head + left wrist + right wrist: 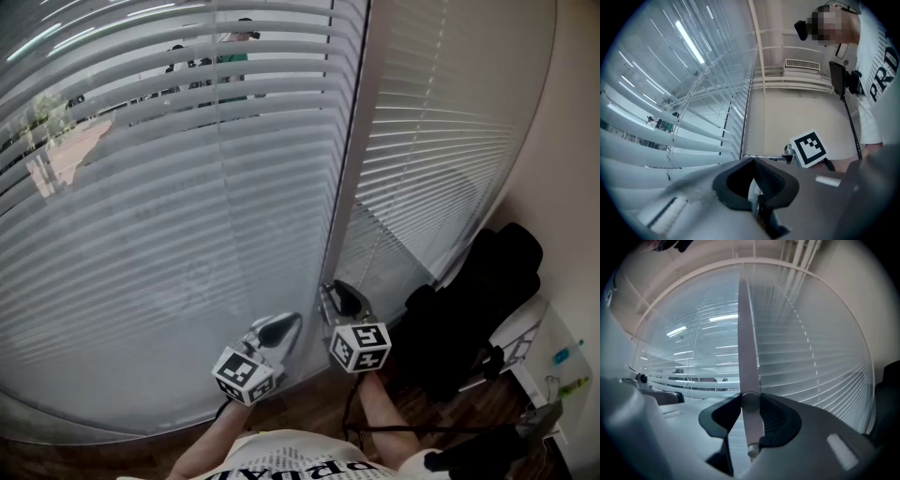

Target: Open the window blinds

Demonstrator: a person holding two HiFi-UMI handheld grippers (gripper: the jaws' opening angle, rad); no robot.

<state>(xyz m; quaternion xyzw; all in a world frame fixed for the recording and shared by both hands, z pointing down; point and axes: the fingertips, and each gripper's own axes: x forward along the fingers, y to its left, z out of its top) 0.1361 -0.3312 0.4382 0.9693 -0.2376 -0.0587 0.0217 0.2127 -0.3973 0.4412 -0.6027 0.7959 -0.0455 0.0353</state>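
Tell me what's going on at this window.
A person stands at the window with a hand-held gripper in each hand. The right hand-held gripper is clamped on the tilt wand of the blinds. The left hand-held gripper has its jaws together beside it and seems to hold nothing. The left blind is tilted partly open near the top, showing outdoors. The right blind looks closed.

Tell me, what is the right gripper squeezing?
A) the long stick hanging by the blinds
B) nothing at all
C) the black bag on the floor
A: the right gripper view shows the right gripper with its jaws pressed on both sides of the long stick that hangs in front of the blinds.
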